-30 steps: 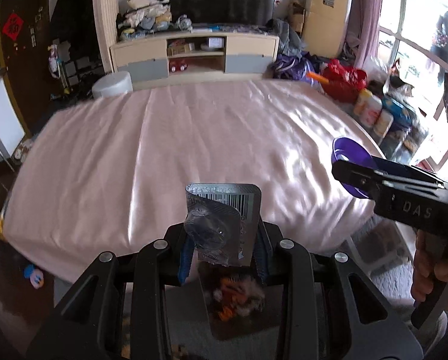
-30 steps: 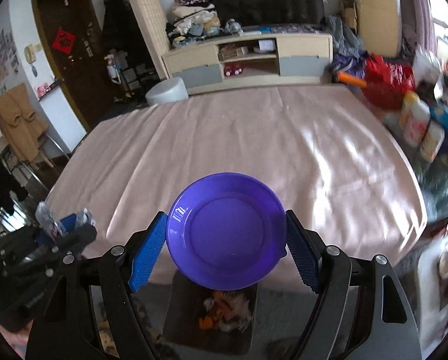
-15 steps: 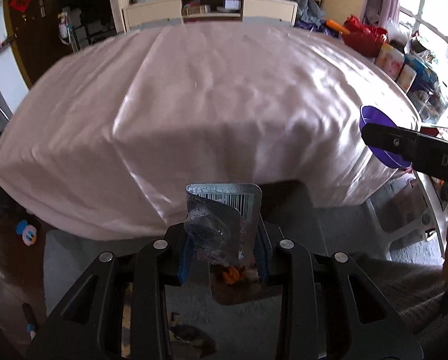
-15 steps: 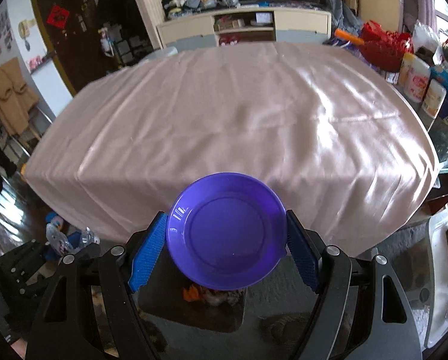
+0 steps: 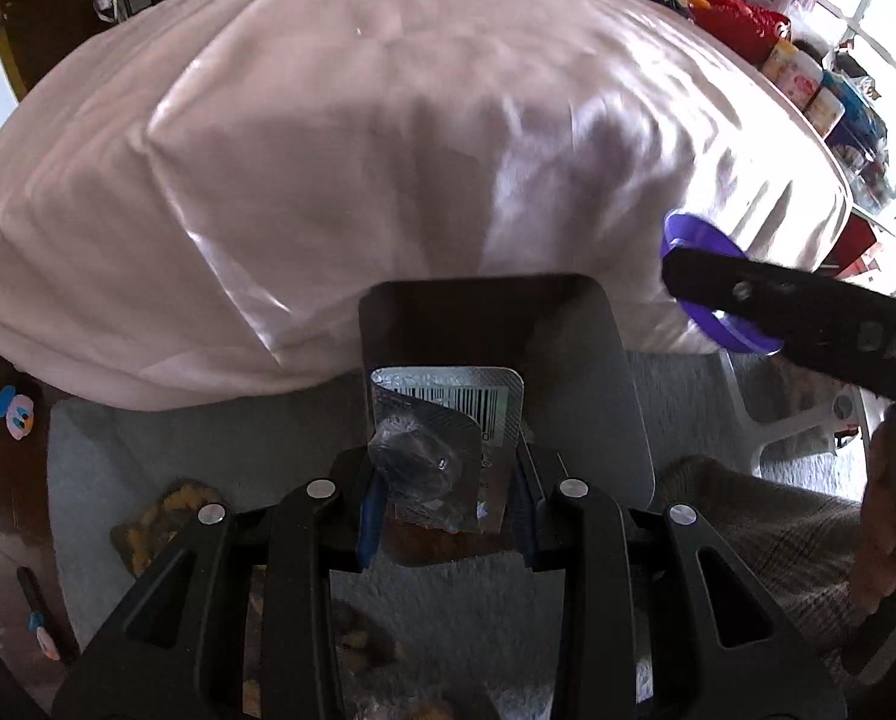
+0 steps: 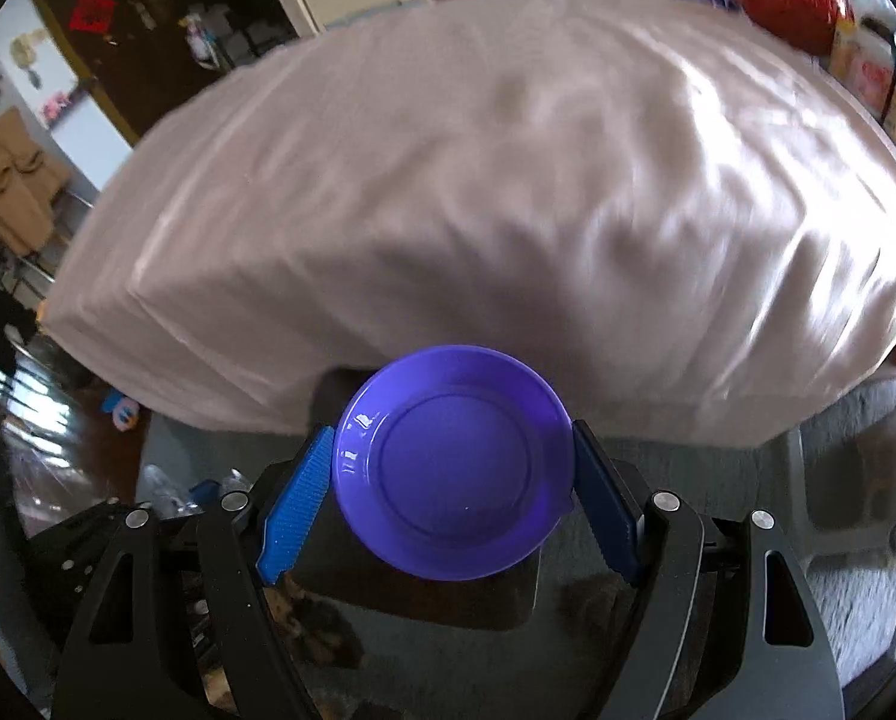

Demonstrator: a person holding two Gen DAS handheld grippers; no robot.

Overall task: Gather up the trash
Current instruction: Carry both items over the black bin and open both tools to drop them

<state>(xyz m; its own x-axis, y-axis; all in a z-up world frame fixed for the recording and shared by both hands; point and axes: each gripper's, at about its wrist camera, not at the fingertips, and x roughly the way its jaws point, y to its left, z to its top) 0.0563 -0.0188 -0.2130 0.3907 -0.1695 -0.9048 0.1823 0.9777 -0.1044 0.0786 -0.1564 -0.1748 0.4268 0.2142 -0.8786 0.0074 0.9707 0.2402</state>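
Observation:
My left gripper (image 5: 444, 501) is shut on a silver blister pack (image 5: 448, 420) with a barcode, held upright over a dark square trash bin (image 5: 568, 348) on the floor by the table edge. My right gripper (image 6: 448, 498) is shut on a purple plastic plate (image 6: 454, 462), held over the same bin (image 6: 423, 600). The right gripper and plate (image 5: 688, 234) also show in the left wrist view at the right. The left gripper (image 6: 165, 498) shows at the lower left of the right wrist view.
A table under a pink cloth (image 5: 387, 150) fills the upper view. A grey rug (image 5: 147, 450) lies under the bin. A cartoon duck toy (image 5: 15, 414) lies on the floor at left. Bottles and a red bag (image 5: 742, 24) stand beyond the table at right.
Both grippers have pulled back from over the table and tilted down toward the floor. The trash bin is now in full view under the blister pack and the plate.

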